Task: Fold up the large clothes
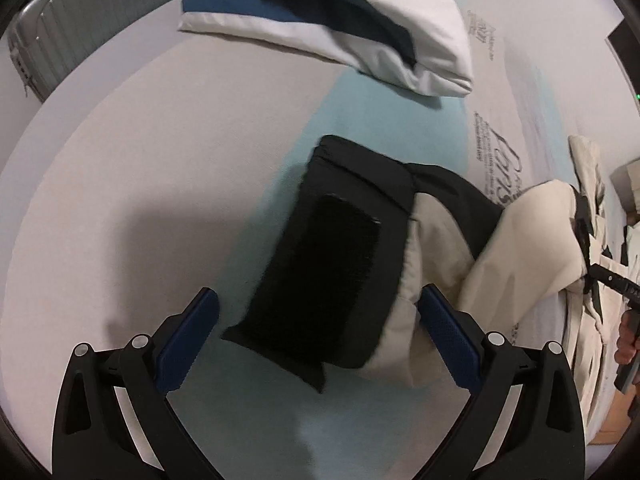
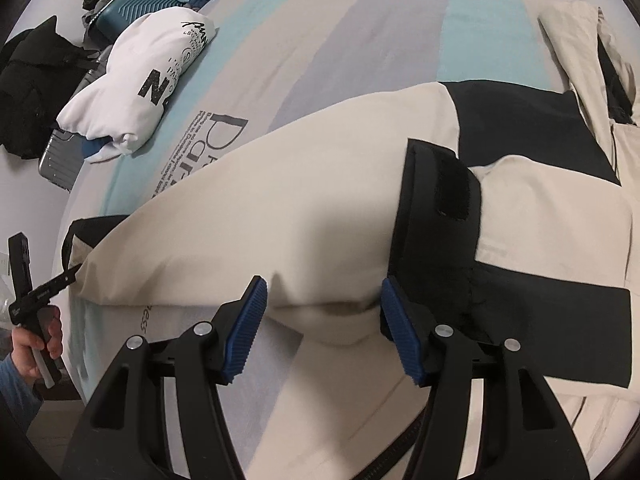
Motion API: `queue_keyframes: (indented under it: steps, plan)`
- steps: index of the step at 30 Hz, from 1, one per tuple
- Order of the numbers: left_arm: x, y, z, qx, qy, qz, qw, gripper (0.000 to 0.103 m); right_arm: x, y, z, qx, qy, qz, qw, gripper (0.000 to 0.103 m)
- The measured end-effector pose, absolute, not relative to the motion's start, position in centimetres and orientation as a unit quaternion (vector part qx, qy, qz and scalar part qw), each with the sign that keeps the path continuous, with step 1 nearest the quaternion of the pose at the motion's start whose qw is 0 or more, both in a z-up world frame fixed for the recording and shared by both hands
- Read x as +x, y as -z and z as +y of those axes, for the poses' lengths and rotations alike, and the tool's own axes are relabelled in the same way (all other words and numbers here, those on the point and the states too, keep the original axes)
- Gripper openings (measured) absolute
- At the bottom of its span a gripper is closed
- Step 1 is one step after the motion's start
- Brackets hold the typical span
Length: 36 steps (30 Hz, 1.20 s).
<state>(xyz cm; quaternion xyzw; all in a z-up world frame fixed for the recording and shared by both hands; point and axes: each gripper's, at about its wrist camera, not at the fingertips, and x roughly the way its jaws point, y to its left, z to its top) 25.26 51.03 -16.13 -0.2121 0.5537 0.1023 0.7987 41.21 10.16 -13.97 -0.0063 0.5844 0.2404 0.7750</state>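
Striped bed sheet (image 2: 360,40) carries beige-black jacket (image 2: 280,200), folded white shirt (image 2: 140,80)

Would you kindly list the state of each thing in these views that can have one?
left gripper: open, holding nothing.
right gripper: open, fingers either side of a fabric bulge.
beige and black jacket: spread on the bed, not yet folded.
sleeve cuff: lying flat, hook-and-loop strap exposed.
white printed garment: folded, set aside.
white and blue garment: folded, set aside.
silver suitcase: appears closed.
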Motion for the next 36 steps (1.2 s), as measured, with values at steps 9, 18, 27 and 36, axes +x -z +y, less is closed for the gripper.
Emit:
queue_keyframes:
  steps: [9,18,27,36]
  plan:
    - [25.2,15.7,49.5,-0.190,-0.128,0.551,0.803,0.052,39.7,13.3,8.4,-0.006,-0.239,0.578,0.780,0.058]
    - [25.3,13.3,48.0,-0.178,-0.135,0.531,0.818,0.044,38.6,12.7,7.3,-0.001,-0.236,0.569,0.787,0.061]
    - [26.6,7.9,41.7,-0.156,-0.095,0.510,0.841,0.044,37.2,11.4,4.2,0.010,-0.223,0.541,0.811,0.076]
    - [30.5,6.0,33.8,-0.126,-0.091,0.511,0.845,0.043,36.7,10.1,-4.1,-0.006,-0.169,0.504,0.847,0.095]
